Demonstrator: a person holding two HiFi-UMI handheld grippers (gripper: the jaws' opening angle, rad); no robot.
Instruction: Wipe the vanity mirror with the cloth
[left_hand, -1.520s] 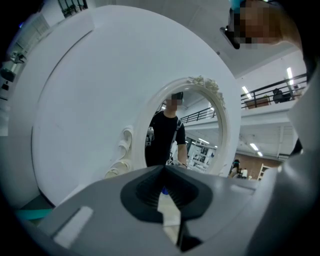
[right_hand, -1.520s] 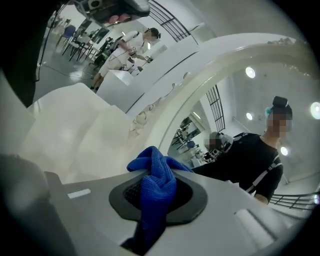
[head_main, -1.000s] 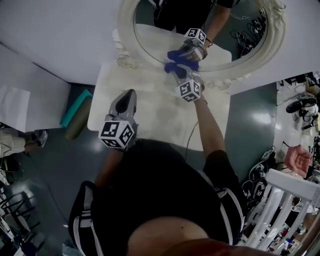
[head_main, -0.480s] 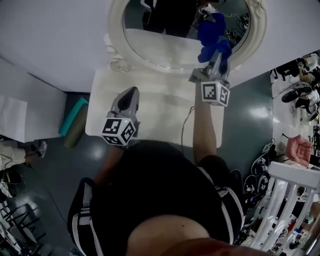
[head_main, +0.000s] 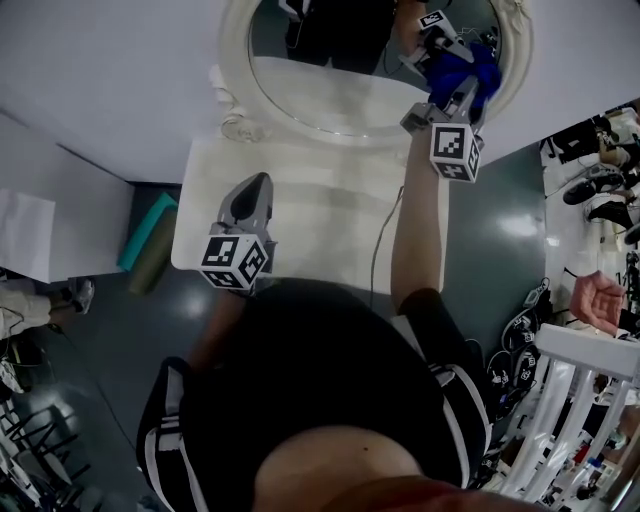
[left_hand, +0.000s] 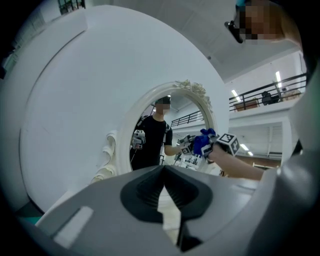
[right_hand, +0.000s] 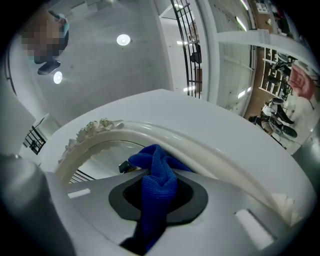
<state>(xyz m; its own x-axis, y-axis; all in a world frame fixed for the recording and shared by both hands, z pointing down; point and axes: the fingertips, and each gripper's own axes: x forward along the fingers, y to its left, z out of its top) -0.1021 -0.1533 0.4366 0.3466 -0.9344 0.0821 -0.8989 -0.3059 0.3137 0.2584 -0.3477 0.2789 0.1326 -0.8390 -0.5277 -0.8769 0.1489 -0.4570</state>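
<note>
The oval vanity mirror (head_main: 330, 75) in its ornate white frame (head_main: 232, 60) stands at the back of a white table (head_main: 310, 220). My right gripper (head_main: 457, 88) is shut on a bunched blue cloth (head_main: 462, 62), which presses on the glass beside the right frame edge. In the right gripper view the cloth (right_hand: 155, 165) hangs out of the jaws against the frame (right_hand: 200, 150). My left gripper (head_main: 256, 184) hovers over the table's left part, shut and empty. The left gripper view shows the mirror (left_hand: 165, 135), the cloth (left_hand: 202, 142) and the left gripper's (left_hand: 162, 175) closed jaws.
A thin cable (head_main: 378, 245) trails across the table to the right arm. A teal roll (head_main: 150, 228) lies on the dark floor at the left. White railings (head_main: 565, 400) and cluttered gear (head_main: 600, 200) stand at the right.
The right gripper has carried the cloth from the mirror's lower middle up and right to the right frame edge. The left gripper has hardly moved.
</note>
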